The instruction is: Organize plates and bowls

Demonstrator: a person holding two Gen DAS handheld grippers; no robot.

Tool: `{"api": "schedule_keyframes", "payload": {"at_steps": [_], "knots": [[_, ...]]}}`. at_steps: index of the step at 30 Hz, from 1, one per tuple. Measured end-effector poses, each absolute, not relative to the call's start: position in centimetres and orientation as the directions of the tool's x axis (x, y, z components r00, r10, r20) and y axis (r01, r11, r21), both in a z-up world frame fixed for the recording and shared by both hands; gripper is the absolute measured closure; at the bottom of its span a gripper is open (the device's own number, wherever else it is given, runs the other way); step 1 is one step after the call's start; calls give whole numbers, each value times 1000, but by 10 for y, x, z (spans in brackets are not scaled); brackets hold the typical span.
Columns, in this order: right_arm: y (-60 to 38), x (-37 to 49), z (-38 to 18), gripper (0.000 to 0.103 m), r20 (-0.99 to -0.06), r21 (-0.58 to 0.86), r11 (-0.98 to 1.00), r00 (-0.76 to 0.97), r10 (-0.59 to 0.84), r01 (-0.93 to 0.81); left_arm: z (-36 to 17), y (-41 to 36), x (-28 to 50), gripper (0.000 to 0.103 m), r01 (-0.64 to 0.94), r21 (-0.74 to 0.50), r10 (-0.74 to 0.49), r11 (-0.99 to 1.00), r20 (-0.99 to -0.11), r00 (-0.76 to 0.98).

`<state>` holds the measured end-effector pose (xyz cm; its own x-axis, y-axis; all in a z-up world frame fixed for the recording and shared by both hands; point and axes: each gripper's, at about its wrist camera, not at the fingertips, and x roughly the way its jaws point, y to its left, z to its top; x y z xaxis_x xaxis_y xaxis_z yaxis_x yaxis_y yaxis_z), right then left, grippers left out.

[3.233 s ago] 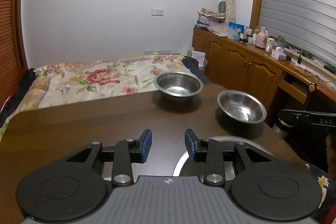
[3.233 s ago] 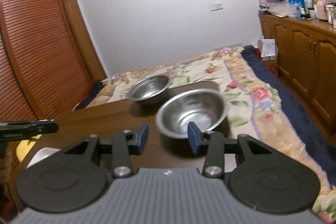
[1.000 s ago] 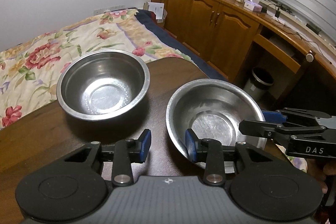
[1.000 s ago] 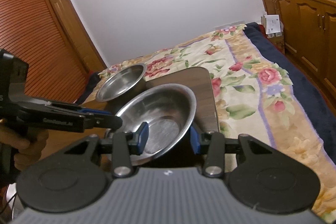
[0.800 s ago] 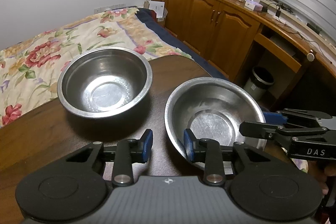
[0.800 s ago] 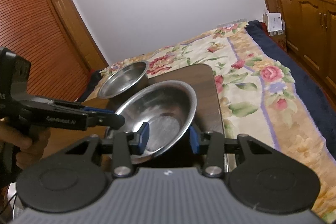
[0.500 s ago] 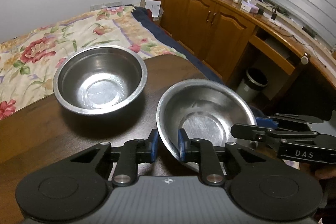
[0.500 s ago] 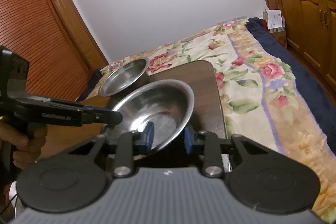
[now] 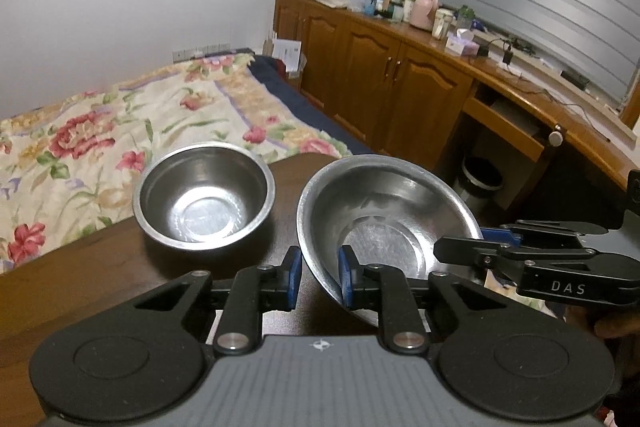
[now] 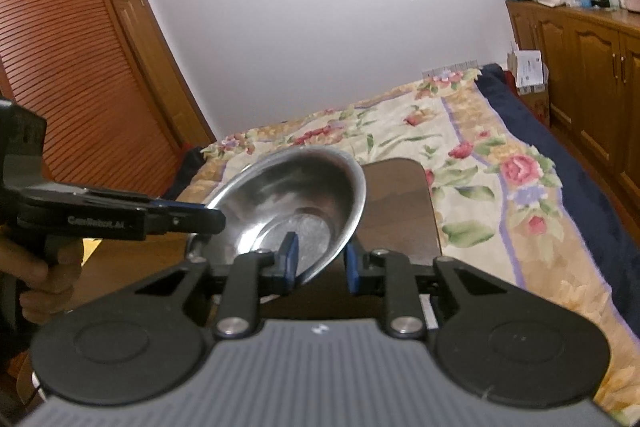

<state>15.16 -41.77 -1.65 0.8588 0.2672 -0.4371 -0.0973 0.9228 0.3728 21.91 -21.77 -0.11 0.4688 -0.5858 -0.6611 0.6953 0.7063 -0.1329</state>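
Both claws grip the same wide steel bowl (image 9: 384, 211), one on each side of its rim. Left claw (image 9: 319, 277): blue pads closed on the near-left rim, one pad inside the wall, one outside. Right claw (image 10: 319, 261): closed likewise on the opposite rim; in the left wrist view it enters from the right edge, with a blue pad showing at the bowl's right rim. The bowl is tilted and appears lifted off the dark wooden bench (image 9: 92, 279); in the right wrist view its far rim stands high and its mouth faces the camera. Contact between its underside and the bench cannot be judged. A second, deeper steel bowl (image 9: 204, 197) rests upright on the bench to the left of the held one, near the far edge, apart from it and untouched by either claw. In the right wrist view the held bowl hides it. A hand (image 10: 38, 279) wraps the left tool's handle at that view's left edge. Beyond the bench lies a bed with a floral cover (image 9: 100, 131); wooden cabinets (image 9: 384, 75) run along the right wall.
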Motion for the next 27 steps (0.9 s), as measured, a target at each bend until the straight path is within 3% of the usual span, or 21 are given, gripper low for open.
{"api": "schedule_keyframes", "payload": {"at_steps": [27], "knots": [[-376,97,24,77,-374,302,940,886,272,-161,42,-152,139,81,693,-134,-634,709,-553,541]]}}
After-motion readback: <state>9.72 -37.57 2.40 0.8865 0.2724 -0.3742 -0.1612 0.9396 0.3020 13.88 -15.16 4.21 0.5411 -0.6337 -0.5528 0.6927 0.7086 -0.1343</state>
